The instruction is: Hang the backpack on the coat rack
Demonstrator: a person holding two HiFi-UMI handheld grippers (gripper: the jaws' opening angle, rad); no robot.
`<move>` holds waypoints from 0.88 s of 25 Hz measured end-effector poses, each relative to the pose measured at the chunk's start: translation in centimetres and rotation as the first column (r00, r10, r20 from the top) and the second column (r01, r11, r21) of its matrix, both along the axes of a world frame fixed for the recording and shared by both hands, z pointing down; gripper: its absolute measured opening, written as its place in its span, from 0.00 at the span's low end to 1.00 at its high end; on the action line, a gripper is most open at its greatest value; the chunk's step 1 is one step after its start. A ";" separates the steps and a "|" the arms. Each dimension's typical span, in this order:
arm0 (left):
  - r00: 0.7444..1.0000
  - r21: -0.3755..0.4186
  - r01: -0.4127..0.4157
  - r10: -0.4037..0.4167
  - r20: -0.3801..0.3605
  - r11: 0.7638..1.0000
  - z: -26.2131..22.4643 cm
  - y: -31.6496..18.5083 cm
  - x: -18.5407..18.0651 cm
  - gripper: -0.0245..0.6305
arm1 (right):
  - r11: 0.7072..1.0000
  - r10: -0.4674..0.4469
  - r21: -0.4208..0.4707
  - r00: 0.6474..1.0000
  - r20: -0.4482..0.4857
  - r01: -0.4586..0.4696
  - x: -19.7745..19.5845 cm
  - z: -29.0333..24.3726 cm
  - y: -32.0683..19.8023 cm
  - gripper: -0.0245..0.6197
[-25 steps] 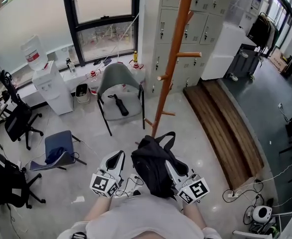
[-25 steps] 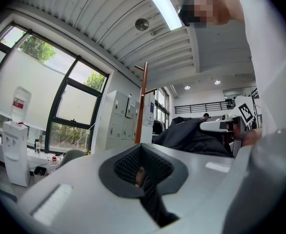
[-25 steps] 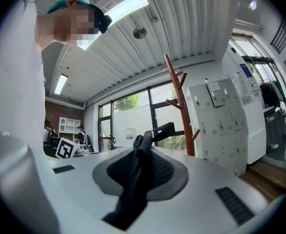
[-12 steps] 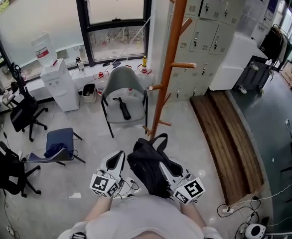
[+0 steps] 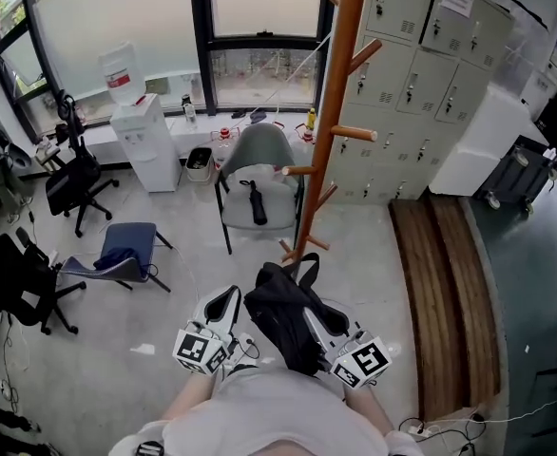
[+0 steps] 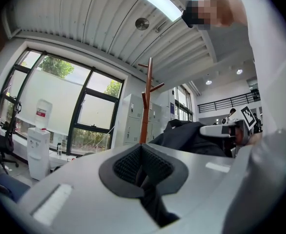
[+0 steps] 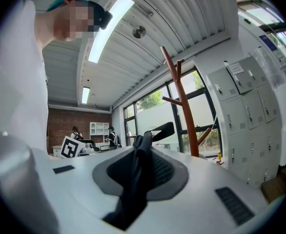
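Observation:
The black backpack (image 5: 278, 317) hangs low in the head view between my two grippers. My left gripper (image 5: 223, 306) sits at the bag's left side, shut on a black strap (image 6: 150, 199) that runs down between its pads. My right gripper (image 5: 322, 317) is at the bag's right side, shut on another black strap (image 7: 139, 169); the bag's top loop (image 7: 161, 130) sticks up beyond it. The brown wooden coat rack (image 5: 332, 131) stands upright just beyond the bag, its pegs (image 5: 355, 133) bare. The coat rack (image 6: 145, 106) also shows in the left gripper view and the coat rack (image 7: 182, 106) in the right gripper view, ahead of the jaws.
A grey chair (image 5: 258, 164) with a black umbrella on it stands left of the rack's foot. Grey lockers (image 5: 421, 65) line the wall behind, a wooden platform (image 5: 445, 283) lies to the right. A water dispenser (image 5: 145, 136), a blue chair (image 5: 124, 253) and black office chairs (image 5: 12, 278) are at left.
The rack, chair and lockers have shifted right and nearer in the head view as I moved toward the rack. Both grippers keep the same hold on the backpack.

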State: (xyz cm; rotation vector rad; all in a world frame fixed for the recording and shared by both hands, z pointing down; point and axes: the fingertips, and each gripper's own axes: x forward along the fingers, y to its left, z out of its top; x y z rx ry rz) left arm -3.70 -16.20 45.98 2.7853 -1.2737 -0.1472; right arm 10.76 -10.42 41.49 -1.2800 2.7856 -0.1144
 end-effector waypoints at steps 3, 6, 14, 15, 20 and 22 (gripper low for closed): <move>0.999 -0.007 0.033 -0.033 0.008 0.999 0.0 0.5 0.1 0.05 | 0.999 -0.034 -0.007 0.999 -0.002 0.034 0.3 0.0 -0.1 0.14; 0.998 -0.015 0.054 -0.054 0.019 0.998 0.1 0.9 0.0 0.05 | 0.999 -0.052 -0.014 0.999 0.001 0.052 0.4 0.2 -0.1 0.14; 0.999 -0.053 0.039 -0.038 0.020 0.998 1.2 1.2 -0.1 0.05 | 0.997 -0.057 -0.050 0.998 0.022 0.058 0.4 1.8 -0.5 0.14; 0.999 -0.061 0.036 -0.035 0.020 0.997 1.4 1.3 -0.3 0.05 | 0.997 -0.055 -0.059 0.998 0.021 0.056 0.2 2.0 -0.4 0.14; 1.000 -0.111 -0.003 0.006 0.025 0.994 2.7 1.4 -0.6 0.05 | 0.993 -0.046 -0.106 0.999 0.010 0.047 -1.0 3.1 -0.7 0.14; 0.999 -0.126 -0.007 0.011 0.032 0.992 3.3 1.2 -0.5 0.05 | 0.992 -0.044 -0.117 0.999 0.010 0.045 -1.2 3.7 -0.9 0.14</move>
